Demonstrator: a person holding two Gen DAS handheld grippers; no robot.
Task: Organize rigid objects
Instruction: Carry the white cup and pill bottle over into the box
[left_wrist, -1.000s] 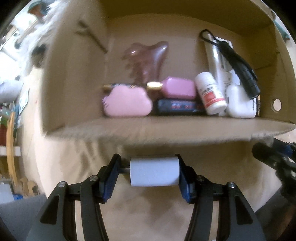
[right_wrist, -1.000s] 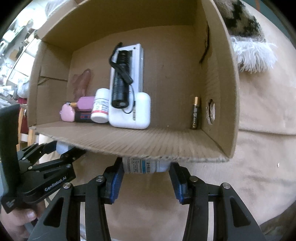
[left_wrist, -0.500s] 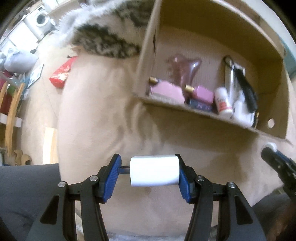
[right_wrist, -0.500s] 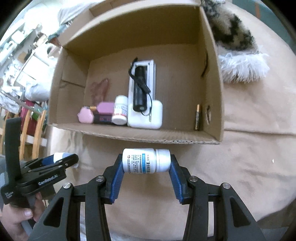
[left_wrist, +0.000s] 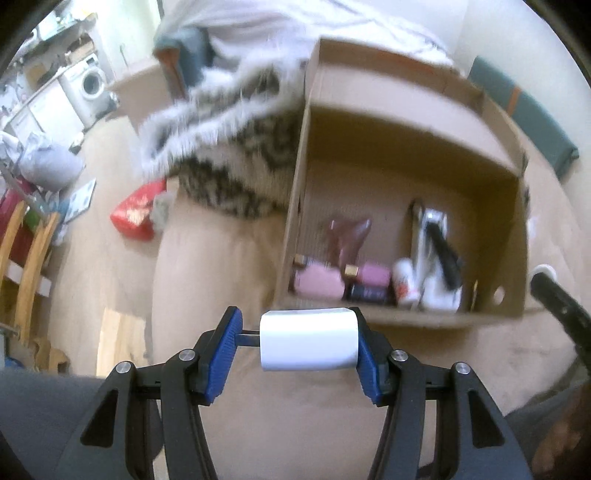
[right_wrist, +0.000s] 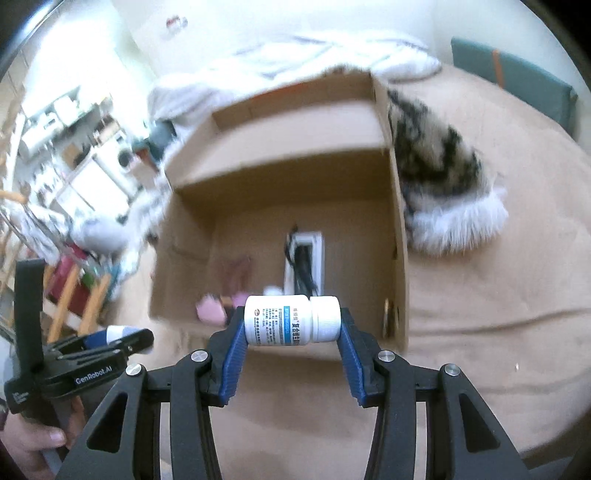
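My left gripper (left_wrist: 295, 345) is shut on a white charger plug (left_wrist: 308, 345), held above the tan sofa just in front of the open cardboard box (left_wrist: 406, 321). My right gripper (right_wrist: 291, 326) is shut on a white pill bottle (right_wrist: 291, 325) with a blue label, held sideways above the box's near wall (right_wrist: 295, 350). Inside the box lie pink cases (left_wrist: 319, 282), a small white bottle (left_wrist: 404, 282), a black flashlight (left_wrist: 445, 254) on a white device, and a battery (left_wrist: 474, 293). The left gripper also shows in the right wrist view (right_wrist: 122, 338).
A furry black-and-white cushion (left_wrist: 229, 155) leans against the box's left side and also shows in the right wrist view (right_wrist: 443, 184). A red packet (left_wrist: 138, 212) lies on the floor left of the sofa. Wooden chair legs (left_wrist: 26, 254) stand at far left.
Both grippers have pulled up and back from the box with their objects still held. The box now looks smaller and farther, and more of the room shows.
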